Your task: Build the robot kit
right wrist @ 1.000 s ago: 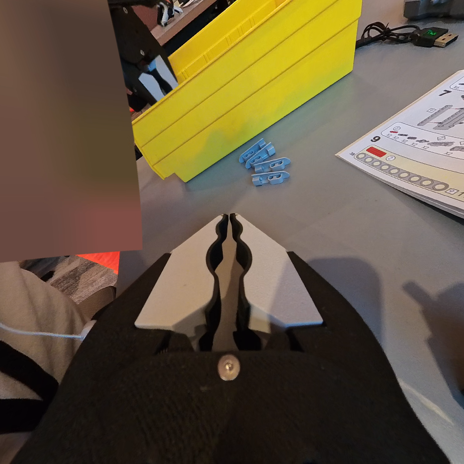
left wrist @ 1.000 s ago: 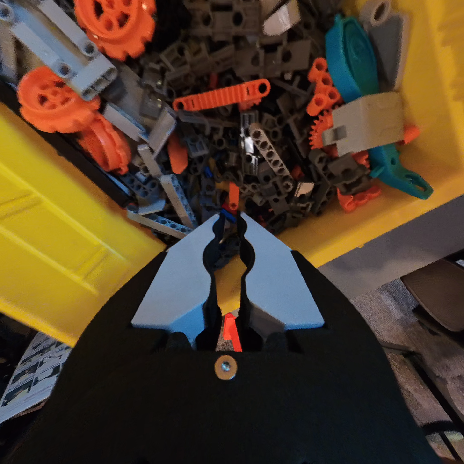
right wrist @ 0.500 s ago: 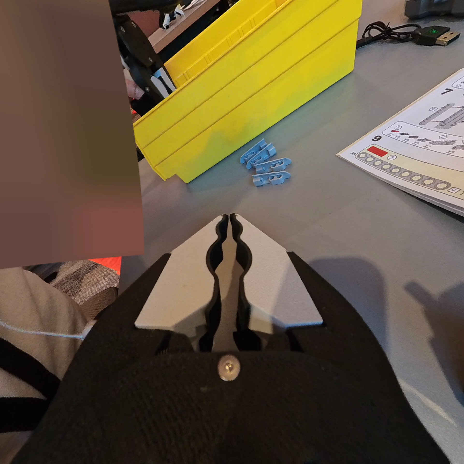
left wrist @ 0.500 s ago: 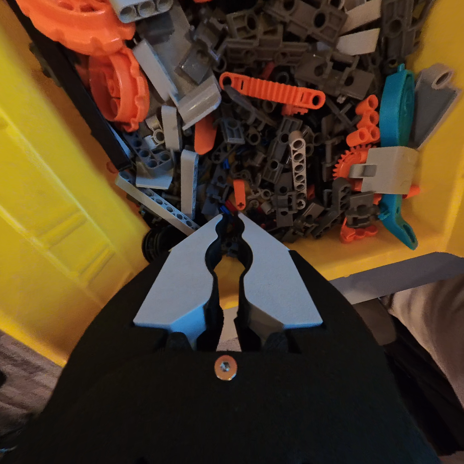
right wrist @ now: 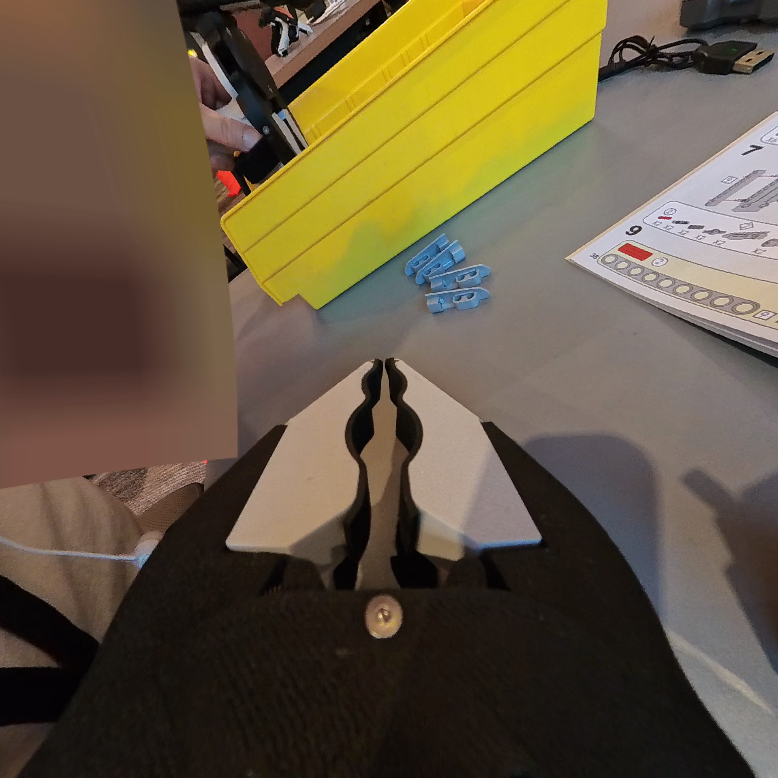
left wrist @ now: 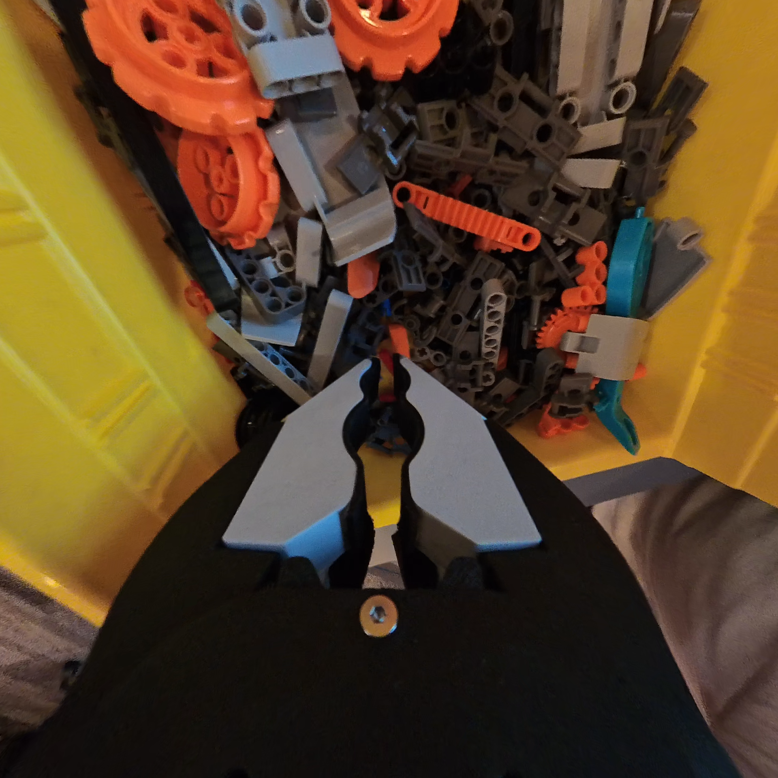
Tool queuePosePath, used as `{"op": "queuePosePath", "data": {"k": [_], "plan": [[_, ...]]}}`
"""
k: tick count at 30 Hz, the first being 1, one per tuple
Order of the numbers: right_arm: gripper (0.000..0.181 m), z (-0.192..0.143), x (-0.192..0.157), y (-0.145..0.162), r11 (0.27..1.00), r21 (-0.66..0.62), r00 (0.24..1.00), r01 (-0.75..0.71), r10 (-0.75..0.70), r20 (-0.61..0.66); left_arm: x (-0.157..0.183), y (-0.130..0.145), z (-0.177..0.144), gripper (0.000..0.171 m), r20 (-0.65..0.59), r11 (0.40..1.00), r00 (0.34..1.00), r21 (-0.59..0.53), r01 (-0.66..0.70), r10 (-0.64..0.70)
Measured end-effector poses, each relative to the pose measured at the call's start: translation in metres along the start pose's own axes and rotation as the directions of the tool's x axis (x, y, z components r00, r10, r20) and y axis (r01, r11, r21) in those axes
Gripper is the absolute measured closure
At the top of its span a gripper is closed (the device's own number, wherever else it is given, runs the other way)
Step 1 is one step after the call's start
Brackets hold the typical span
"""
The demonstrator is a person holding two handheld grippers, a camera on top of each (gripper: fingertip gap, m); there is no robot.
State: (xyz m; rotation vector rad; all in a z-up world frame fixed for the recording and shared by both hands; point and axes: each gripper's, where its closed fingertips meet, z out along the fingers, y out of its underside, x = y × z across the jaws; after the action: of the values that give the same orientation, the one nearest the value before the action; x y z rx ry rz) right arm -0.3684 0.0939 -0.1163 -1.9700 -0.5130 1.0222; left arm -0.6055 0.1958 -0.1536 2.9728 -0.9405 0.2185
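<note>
My left gripper (left wrist: 384, 363) hangs over a yellow bin (left wrist: 84, 337) full of grey, black and orange building pieces. Its jaws are almost together with a thin slit at the tips and hold nothing. A small orange pin (left wrist: 398, 339) lies just beyond the tips, and a light grey holed beam (left wrist: 492, 324) lies to their right. My right gripper (right wrist: 384, 361) is shut and empty, low over the grey table (right wrist: 589, 400). Several light blue pieces (right wrist: 448, 273) lie ahead of it beside the bin (right wrist: 421, 147). The left gripper (right wrist: 257, 109), held by a hand, shows at the bin's near end.
In the bin lie orange wheels (left wrist: 177, 63), an orange toothed bar (left wrist: 467, 219) and a teal piece (left wrist: 627, 269). An instruction booklet (right wrist: 694, 252) lies on the table at the right. A black cable with a plug (right wrist: 715, 54) lies at the back right. Left tips to right tips: about 25 cm. The right gripper is farther from the orange toothed bar (left wrist: 467, 219), some 25 cm, than the left, some 6 cm.
My left gripper has swung round over the bin to point along it, and its jaws have narrowed. The right gripper has not moved.
</note>
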Motion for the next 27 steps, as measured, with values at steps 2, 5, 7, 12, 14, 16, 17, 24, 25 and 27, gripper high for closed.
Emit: {"op": "queuePosePath", "data": {"k": [2,5,7,12,14,16,17,24,25,27], "plan": [[0.180,0.000,0.000,0.000,1.000,0.000,1.000,-0.004,0.004,0.001,0.006,0.000,0.001,0.168,-0.039,1.000,0.999,-0.007,0.013,-0.013],[0.180,0.000,0.000,0.000,1.000,0.000,1.000,-0.007,0.007,0.004,0.002,0.001,0.002,0.167,-0.023,1.000,0.999,-0.020,0.022,-0.023],[0.180,0.000,0.000,0.000,1.000,0.002,1.000,-0.008,0.008,0.006,0.000,0.002,0.002,0.164,-0.006,1.000,1.000,-0.020,0.025,-0.025],[0.180,0.000,0.000,0.000,1.000,0.000,1.000,-0.010,0.010,0.007,0.004,0.006,-0.001,0.168,-0.007,1.000,1.000,0.002,0.020,-0.020],[0.180,0.000,0.000,0.001,1.000,-0.003,1.000,-0.012,0.012,0.006,0.005,0.009,-0.002,0.168,-0.017,1.000,0.999,0.004,0.027,-0.027],[0.180,0.000,0.000,0.001,1.000,-0.007,1.000,-0.012,0.012,0.006,0.003,0.013,-0.002,0.170,-0.016,1.000,0.999,-0.001,0.029,-0.029],[0.180,0.001,-0.001,0.001,1.000,-0.008,1.000,-0.011,0.011,0.007,0.003,0.014,-0.001,0.170,-0.016,1.000,1.000,-0.001,0.027,-0.027],[0.180,0.001,-0.001,0.002,1.000,-0.009,1.000,-0.011,0.011,0.007,0.001,0.013,0.005,0.171,-0.003,0.999,0.999,0.002,0.034,-0.034],[0.180,0.001,0.000,0.002,1.000,-0.010,1.000,-0.013,0.013,0.008,-0.002,0.013,0.005,0.171,0.020,1.000,0.999,0.002,0.028,-0.028],[0.180,0.001,0.000,0.002,1.000,-0.010,1.000,-0.014,0.014,0.008,-0.002,0.013,0.005,0.171,0.034,1.000,0.999,0.000,0.010,-0.010]]}}
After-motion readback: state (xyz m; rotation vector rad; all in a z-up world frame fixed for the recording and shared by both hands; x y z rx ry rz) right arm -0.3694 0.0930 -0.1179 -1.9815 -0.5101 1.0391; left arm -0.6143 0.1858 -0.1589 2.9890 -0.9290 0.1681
